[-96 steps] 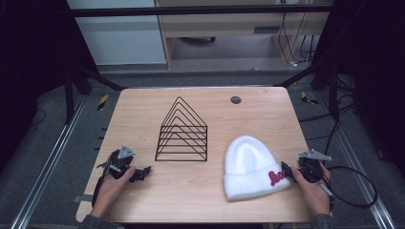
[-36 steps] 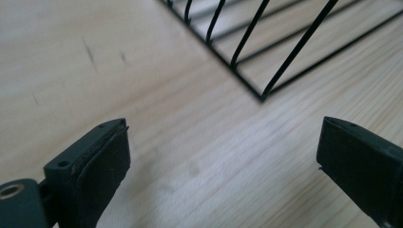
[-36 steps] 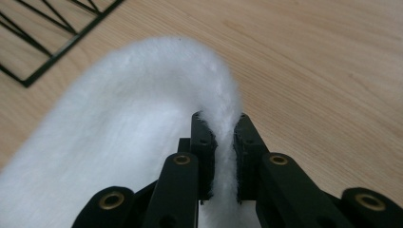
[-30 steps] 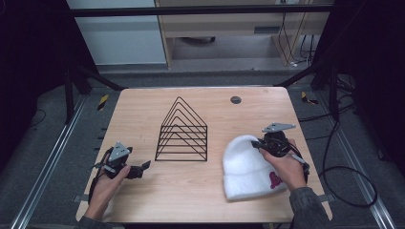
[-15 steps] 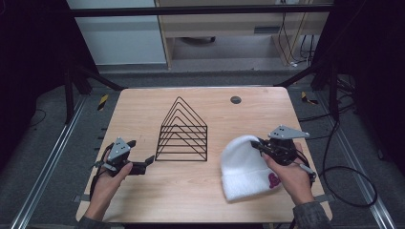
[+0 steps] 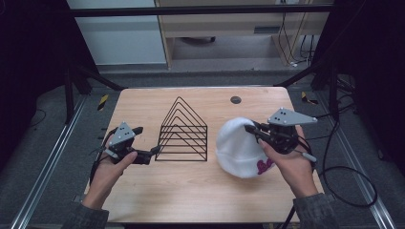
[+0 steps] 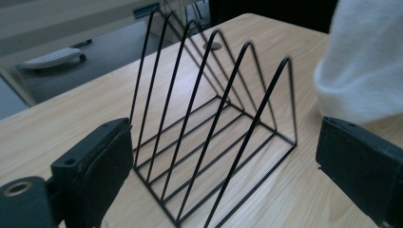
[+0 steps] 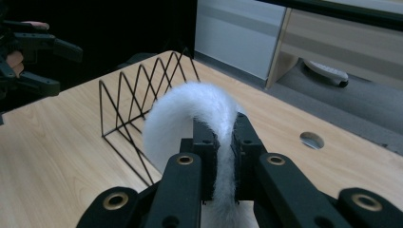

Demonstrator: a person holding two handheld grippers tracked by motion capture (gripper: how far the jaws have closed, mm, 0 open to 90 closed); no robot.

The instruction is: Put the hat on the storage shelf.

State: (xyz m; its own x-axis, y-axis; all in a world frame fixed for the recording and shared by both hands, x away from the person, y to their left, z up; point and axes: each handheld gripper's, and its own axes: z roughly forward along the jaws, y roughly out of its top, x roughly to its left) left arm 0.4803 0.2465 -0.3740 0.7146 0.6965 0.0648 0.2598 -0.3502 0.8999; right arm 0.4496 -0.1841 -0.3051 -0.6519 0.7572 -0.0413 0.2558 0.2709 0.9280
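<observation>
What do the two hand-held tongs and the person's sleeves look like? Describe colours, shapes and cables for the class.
Both tongs are black, each topped by a grey three-cornered plate dotted with small marks. The left tongs have flat, block-like black jaws with padded inner faces. The right tongs show brass-coloured rings at their joints in the right gripper view. A black cable trails off them. The sleeves are a dull grey-green.

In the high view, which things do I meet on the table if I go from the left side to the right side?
left gripper → black wire rack → white hat → right gripper, shut on the hat's edge. The small round hole in the table lies farther back, so I leave it out of the order.
</observation>
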